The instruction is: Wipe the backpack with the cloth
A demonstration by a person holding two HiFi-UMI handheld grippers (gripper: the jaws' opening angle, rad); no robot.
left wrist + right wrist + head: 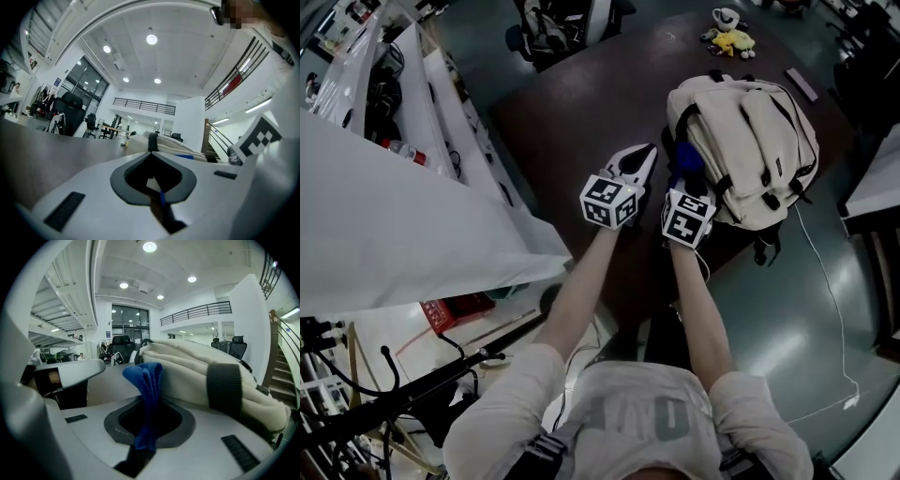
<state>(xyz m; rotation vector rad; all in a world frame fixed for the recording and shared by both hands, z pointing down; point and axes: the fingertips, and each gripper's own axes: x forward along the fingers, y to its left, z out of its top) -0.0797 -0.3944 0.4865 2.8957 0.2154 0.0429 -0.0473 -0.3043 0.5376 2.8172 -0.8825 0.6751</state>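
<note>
A cream backpack (pixel 745 141) with dark straps lies flat on the dark brown table (pixel 581 112). My right gripper (pixel 682 180) is shut on a blue cloth (pixel 685 157), held at the backpack's near left edge. In the right gripper view the cloth (pixel 145 380) stands up bunched between the jaws, with the backpack (pixel 206 376) just beyond it on the right. My left gripper (pixel 648 152) hovers beside the right one, to the left of the backpack, jaws shut with nothing between them. The left gripper view shows the backpack (pixel 164 145) low ahead past the jaw tips (pixel 152 152).
A yellow plush toy (pixel 734 42) and a small white cup (pixel 727 16) sit at the table's far edge. A dark flat bar (pixel 802 84) lies to the right of the backpack. A white cable (pixel 827 281) trails over the floor. White sheeting (pixel 394 234) covers the left.
</note>
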